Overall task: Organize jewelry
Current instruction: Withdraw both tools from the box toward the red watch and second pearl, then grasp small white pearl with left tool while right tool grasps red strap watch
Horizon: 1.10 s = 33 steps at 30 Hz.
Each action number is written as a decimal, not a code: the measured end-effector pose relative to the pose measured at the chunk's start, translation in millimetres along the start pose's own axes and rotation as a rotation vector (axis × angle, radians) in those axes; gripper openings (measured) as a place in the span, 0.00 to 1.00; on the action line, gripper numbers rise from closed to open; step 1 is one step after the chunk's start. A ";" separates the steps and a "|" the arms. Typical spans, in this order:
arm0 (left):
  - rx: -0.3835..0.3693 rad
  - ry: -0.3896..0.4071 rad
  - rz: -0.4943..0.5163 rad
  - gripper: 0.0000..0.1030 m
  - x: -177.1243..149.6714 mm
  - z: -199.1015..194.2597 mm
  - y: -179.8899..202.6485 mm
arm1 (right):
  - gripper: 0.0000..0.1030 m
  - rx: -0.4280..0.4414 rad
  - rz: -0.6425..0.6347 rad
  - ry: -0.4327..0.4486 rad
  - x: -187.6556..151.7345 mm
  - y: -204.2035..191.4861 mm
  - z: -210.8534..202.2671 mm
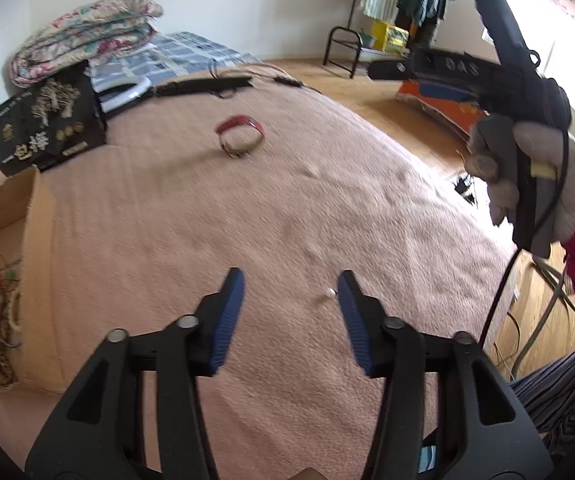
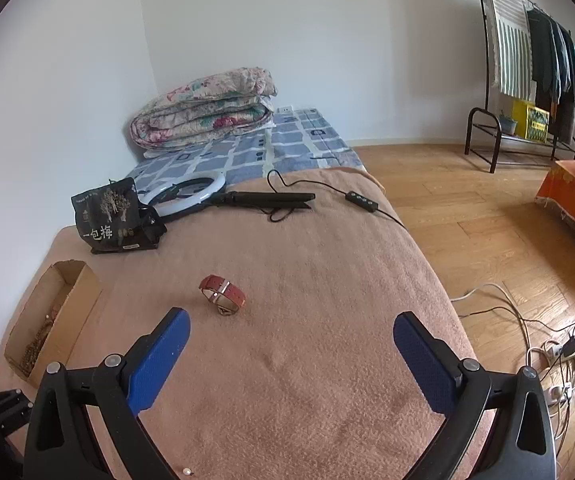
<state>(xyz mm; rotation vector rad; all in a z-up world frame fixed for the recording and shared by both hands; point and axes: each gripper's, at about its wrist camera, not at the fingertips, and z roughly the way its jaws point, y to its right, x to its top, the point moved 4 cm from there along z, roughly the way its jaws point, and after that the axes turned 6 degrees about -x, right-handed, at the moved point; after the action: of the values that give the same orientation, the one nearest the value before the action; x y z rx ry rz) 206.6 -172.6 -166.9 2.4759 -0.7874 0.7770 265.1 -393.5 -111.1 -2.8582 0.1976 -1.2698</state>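
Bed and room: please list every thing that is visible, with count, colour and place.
watch: 1, red strap, middle of blanket
pearl: 1, white, beside left claw
cardboard box: 1, brown, left edge of bed, beads inside
bag: 1, black, behind box
ring light: 1, white, behind bag
blanket: 1, pink-brown, covers bed
quilt: 1, floral, folded by wall
clothes rack: 1, black, far right
left claw: open, empty
right claw: open, empty
right hand: gloved, grey

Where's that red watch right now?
The red watch lies on the pink blanket mid-bed, ahead of both open grippers, right of the cardboard box and nearer than the black snack bag.
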 end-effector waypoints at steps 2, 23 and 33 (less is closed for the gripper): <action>-0.020 -0.019 0.019 0.41 -5.7 9.2 8.9 | 1.00 0.018 0.008 -0.023 -2.2 6.8 8.5; -0.090 -0.107 0.064 0.30 -8.3 71.9 22.2 | 0.85 0.192 -0.100 -0.111 -8.4 -23.5 92.1; -0.101 -0.136 0.121 0.27 -17.5 81.9 34.0 | 0.77 0.290 -0.134 -0.149 -19.5 -35.6 123.5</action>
<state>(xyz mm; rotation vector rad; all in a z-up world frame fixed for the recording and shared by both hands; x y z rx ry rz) 204.4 -235.4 -231.8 2.4278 -1.0078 0.5985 347.5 -361.3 -206.4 -2.7330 -0.1677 -1.0002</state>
